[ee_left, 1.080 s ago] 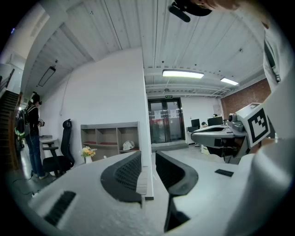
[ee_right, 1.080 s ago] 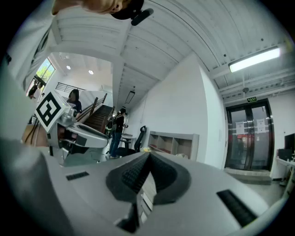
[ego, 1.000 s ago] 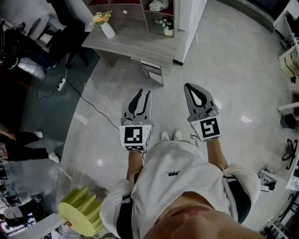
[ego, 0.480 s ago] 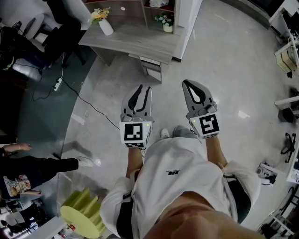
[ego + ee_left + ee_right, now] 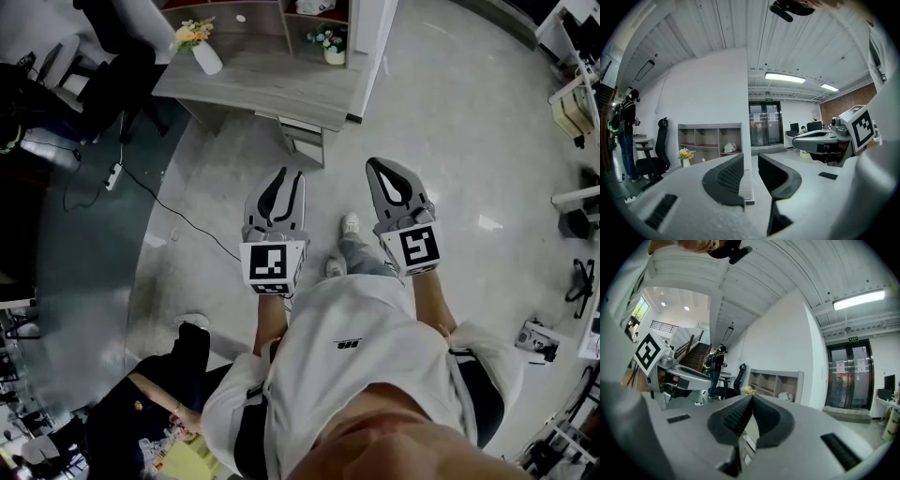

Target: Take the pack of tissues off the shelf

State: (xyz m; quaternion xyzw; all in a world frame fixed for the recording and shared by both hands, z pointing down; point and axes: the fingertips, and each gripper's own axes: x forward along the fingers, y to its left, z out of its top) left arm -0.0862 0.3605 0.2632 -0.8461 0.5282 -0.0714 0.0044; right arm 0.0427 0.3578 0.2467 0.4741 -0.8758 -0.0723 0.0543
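I'm holding both claws out over the grey floor, well short of the shelf (image 5: 285, 21). The left claw (image 5: 290, 178) is partly spread, a narrow gap showing between its dark ribbed pads with nothing in it. The right claw (image 5: 374, 167) is pressed together, pads meeting at the tip, and pinches nothing. The white bundle I take for the pack of tissues (image 5: 730, 147) sits in the right-hand compartment of the shelf, well apart from either claw. At the top edge of the head view I can only make out a bit of it. A grey worktop (image 5: 272, 82) stands in front of the shelf, between me and it. A white vase of yellow flowers (image 5: 208, 58) stands upright near the worktop's left end. A person in dark clothes (image 5: 159, 394) is low on my left.
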